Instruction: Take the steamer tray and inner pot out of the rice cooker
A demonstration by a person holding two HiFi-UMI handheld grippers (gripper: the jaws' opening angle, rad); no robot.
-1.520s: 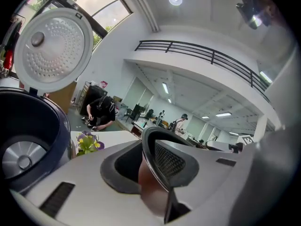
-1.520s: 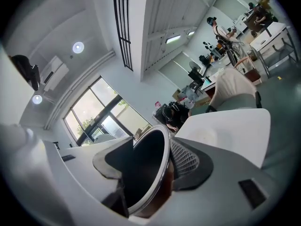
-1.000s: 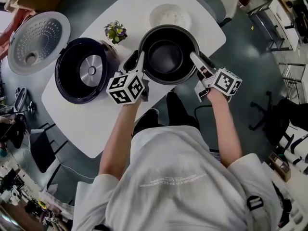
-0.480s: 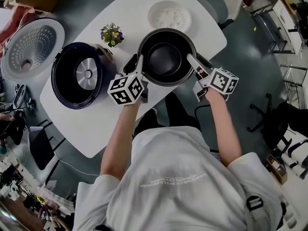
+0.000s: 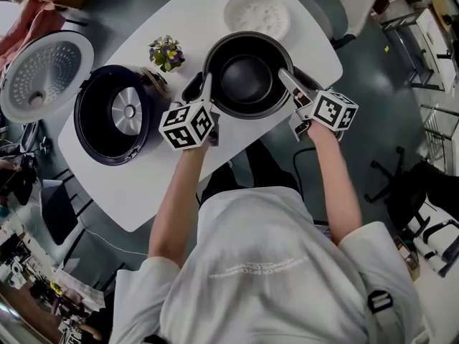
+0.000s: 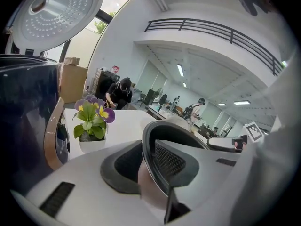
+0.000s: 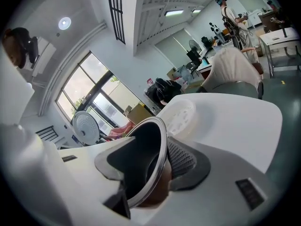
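Head view puts the inner pot (image 5: 247,77) in front of you, over the white table (image 5: 122,192), dark and round with its mouth facing up. From above you cannot tell whether its base touches the tabletop.

Your left gripper (image 5: 203,95) is clamped on the pot's left rim. The left gripper view shows that rim wedged between the two jaws, one jaw inside the wall and one outside. Your right gripper (image 5: 288,84) grips the opposite rim in the same manner, and the right gripper view shows the metal lip pinched between its jaws. Both marker cubes sit on your side of the pot.

Just beyond the pot, near the table's far edge, lies the white steamer tray (image 5: 257,14), flat on the surface and apart from the pot.

To the pot's left stands a small pot of purple and yellow flowers (image 5: 166,52), between the inner pot and the rice cooker (image 5: 115,113). The cooker sits at the left end of the table, its dark body open, with the bare heating plate showing at the bottom of the cavity. Its lid (image 5: 46,74) is swung back to the left, the perforated inner face turned upward.
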